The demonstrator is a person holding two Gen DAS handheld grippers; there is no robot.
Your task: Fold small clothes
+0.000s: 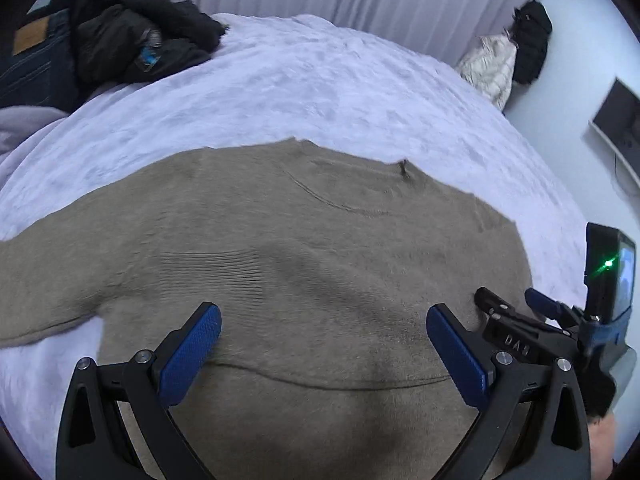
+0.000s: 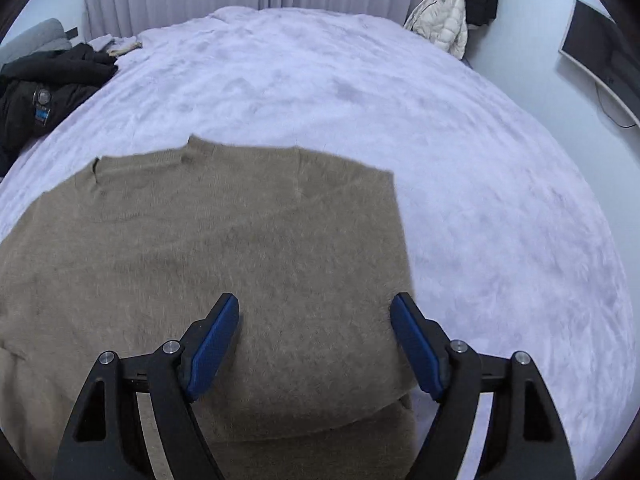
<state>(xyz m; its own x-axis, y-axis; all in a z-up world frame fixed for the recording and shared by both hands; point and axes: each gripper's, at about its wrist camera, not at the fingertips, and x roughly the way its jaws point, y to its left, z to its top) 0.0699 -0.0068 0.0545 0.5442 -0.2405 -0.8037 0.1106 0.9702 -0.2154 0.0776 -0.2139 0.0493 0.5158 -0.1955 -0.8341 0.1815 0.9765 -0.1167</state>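
Here, tan sweater (image 1: 304, 264) spread flat on the bed (image 1: 320, 92), partly folded. Left gripper (image 1: 324, 326) above its middle, jaws released, nothing between. Right gripper (image 2: 315, 320) over the sweater's right edge, jaws likewise spread wide, empty.

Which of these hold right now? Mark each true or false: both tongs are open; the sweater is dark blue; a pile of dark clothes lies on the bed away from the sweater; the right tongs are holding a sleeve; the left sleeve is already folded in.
1. Both tongs are open. True: the left tongs and the right tongs stand wide with nothing between the pads.
2. The sweater is dark blue. False: it is tan.
3. A pile of dark clothes lies on the bed away from the sweater. True.
4. The right tongs hold a sleeve. False: they grip nothing.
5. The left sleeve is folded in. False: it stretches out sideways.
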